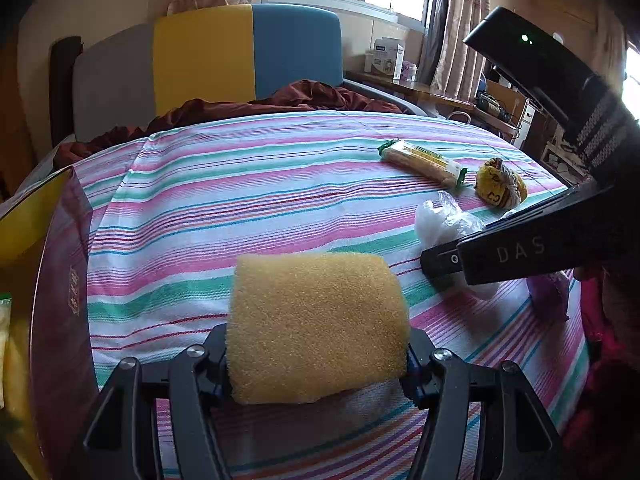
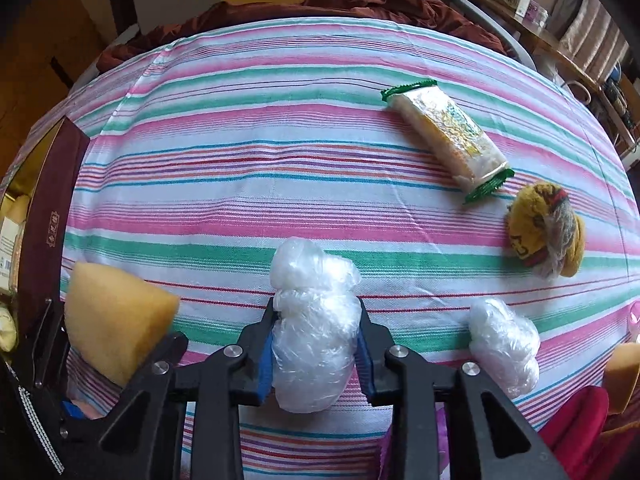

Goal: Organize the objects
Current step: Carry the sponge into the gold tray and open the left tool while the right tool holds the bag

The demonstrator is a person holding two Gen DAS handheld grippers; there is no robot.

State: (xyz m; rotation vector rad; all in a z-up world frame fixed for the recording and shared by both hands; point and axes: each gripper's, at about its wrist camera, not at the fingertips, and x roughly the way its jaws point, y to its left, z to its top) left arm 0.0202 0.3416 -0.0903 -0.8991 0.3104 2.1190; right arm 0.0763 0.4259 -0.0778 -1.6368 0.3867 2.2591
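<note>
My left gripper is shut on a yellow sponge and holds it above the striped cloth. The sponge also shows in the right wrist view at the left. My right gripper is shut on a white plastic-wrapped bundle; its body shows in the left wrist view at the right. A second white bundle lies to the right of it. A green-ended snack packet and a yellow cloth ball lie farther right.
A dark red box with yellow inside stands open at the left edge, holding some packets. A purple item lies at the right. A brown blanket and a headboard are behind.
</note>
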